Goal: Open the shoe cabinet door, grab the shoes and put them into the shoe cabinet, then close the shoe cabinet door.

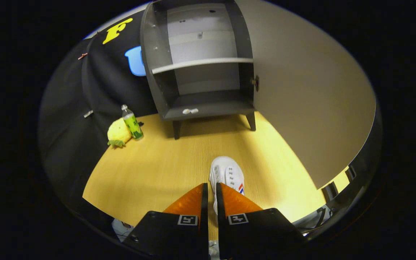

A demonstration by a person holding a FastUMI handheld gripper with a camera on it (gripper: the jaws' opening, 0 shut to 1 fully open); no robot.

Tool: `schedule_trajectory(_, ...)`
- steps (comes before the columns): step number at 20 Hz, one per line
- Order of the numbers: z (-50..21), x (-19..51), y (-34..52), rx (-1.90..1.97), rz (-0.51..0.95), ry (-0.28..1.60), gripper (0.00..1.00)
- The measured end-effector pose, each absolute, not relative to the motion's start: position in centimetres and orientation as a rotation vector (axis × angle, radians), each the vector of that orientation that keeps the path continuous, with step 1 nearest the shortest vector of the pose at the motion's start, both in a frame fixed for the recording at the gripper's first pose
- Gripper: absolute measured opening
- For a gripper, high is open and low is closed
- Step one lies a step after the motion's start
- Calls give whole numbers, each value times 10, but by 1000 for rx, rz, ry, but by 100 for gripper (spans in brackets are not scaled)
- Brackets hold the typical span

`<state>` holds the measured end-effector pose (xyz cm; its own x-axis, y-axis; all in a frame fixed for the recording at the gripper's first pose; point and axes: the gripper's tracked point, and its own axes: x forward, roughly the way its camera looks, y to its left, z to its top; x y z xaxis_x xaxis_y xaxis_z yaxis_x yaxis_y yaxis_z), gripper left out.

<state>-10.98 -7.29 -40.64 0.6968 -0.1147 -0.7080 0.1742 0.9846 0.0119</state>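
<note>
The dark grey shoe cabinet (200, 104) stands on short legs at the far end of the wooden floor. Its door (302, 94) is swung wide open to the right. Inside, a pale shelf (202, 64) splits it into two bare compartments. A white shoe (228, 172) with a red and blue mark on its side points toward the cabinet, just ahead of my fingers. My gripper (211, 185) is shut on the shoe's near edge, which shows as a thin white strip in the narrow gap between the fingers.
A green bottle (132, 123) and a yellow plush toy (118, 133) sit left of the cabinet, by the black cloth wall. A small pale fitting (190, 111) is on the cabinet's lower front edge. Bare wooden floor (150, 169) lies between shoe and cabinet.
</note>
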Motion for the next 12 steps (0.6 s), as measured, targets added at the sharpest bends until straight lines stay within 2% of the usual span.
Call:
schedule_trajectory(5,-456,-123,-73,81,-177,861,16)
schedule_trajectory(12,-484,-122,-85,64,-184,894,18)
